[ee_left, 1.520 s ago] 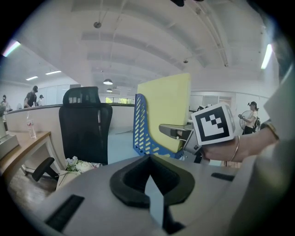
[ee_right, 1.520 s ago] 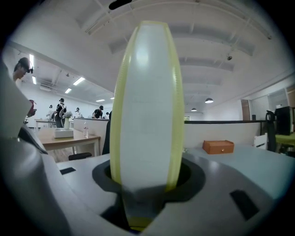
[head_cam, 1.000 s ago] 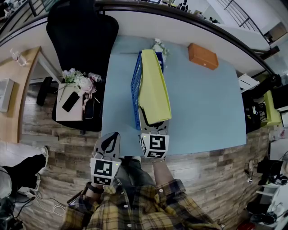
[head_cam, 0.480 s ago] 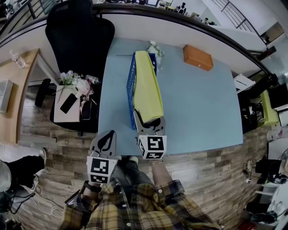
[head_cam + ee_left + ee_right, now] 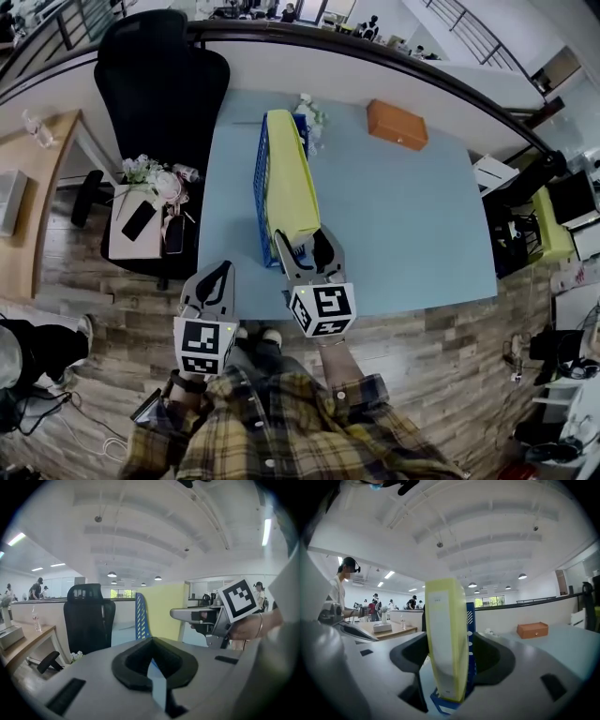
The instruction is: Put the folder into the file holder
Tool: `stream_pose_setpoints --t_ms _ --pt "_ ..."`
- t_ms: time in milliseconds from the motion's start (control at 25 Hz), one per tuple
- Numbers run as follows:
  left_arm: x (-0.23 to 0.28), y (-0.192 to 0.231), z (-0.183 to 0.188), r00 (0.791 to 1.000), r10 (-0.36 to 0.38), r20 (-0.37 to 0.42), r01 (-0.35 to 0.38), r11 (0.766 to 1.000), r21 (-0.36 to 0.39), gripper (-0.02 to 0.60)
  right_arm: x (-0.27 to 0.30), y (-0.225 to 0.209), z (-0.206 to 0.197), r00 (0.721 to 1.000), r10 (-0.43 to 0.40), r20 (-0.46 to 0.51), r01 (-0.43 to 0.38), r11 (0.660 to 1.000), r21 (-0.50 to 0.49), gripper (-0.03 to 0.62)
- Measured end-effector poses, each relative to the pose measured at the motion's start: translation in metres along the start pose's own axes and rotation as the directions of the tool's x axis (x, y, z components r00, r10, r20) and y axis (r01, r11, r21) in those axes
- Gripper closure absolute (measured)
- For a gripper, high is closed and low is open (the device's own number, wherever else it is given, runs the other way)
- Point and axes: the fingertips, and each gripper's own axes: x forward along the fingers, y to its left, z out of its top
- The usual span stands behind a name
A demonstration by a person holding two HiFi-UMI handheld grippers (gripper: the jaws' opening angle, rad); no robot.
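Shows the yellow folder (image 5: 286,183) seated on edge in the blue file holder (image 5: 259,187), toward the left side of the pale blue table (image 5: 412,225). Has the right gripper (image 5: 302,240) at the holder's near end, jaws spread wide and just opened, with the folder's near edge between them but touched by neither pad. Holds the left gripper (image 5: 222,270) pinched together and empty, off the table's near edge and left of the right one.
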Motion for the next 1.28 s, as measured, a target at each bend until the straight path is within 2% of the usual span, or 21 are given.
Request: stream_pose_setpoints --t_ms 200,360,560,760,1000,1280 --pt "-0.008 -0.003 0.013 0.999 0.012 0.040 -0.013 1.000 0.010 0.591 -0.025 0.003 0.012 0.998 0.070 0.007 -0.070 0.996 0.055 0.327" --pt "-0.015 -0.010 0.027 0.997 0.008 0.074 -0.010 1.000 0.025 0.591 -0.046 0.001 0.016 0.993 0.118 -0.027 -0.115 0.989 0.093 0.329" --pt "-0.021 -0.018 0.041 0.994 -0.023 0.108 0.019 0.999 0.040 0.591 -0.075 -0.005 0.022 0.987 0.159 -0.026 -0.155 0.981 0.114 0.329" --pt "-0.025 -0.025 0.039 0.993 -0.051 0.108 0.048 0.998 0.028 0.591 -0.103 -0.010 0.018 0.984 0.177 -0.034 -0.170 0.973 0.159 0.336" --pt "-0.030 -0.032 0.031 0.993 -0.068 0.100 0.067 0.998 0.013 0.591 -0.133 -0.024 0.005 0.988 0.145 -0.061 -0.132 0.974 0.182 0.399" --pt "-0.034 -0.040 0.024 0.994 -0.080 0.081 0.080 0.997 0.005 0.591 -0.156 -0.043 -0.002 0.993 0.084 -0.078 -0.070 0.984 0.165 0.549"
